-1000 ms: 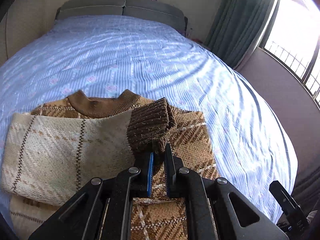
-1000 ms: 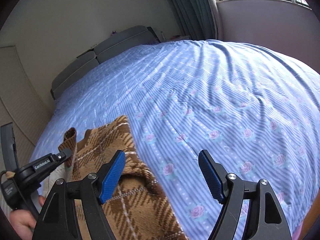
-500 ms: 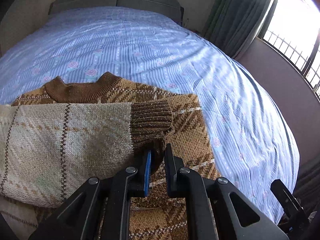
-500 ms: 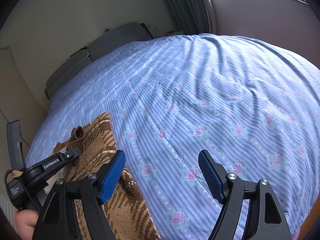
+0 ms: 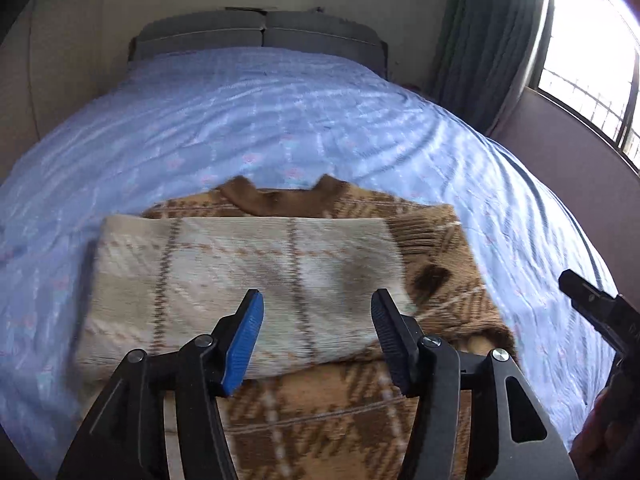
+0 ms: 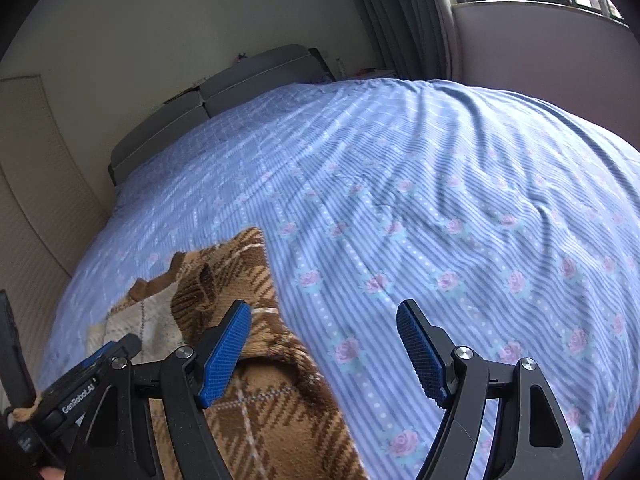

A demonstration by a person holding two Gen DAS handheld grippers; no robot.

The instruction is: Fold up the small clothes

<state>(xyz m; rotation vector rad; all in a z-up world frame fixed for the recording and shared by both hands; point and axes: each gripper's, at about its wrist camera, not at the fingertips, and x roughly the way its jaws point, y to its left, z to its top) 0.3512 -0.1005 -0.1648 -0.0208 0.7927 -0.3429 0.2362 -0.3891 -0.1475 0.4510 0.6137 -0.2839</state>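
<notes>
Left gripper: released, above cream sleeve folded across brown plaid knit sweater | Right gripper: released, over blue striped floral bedsheet, right of sweater

I am in a home bedroom. Ahead of my tongs spreads a wide bed under a blue striped sheet printed with pink roses, ending at a grey padded headboard. To my right, grey-green curtains hang beside a barred window, and plain cream walls close the room.
</notes>
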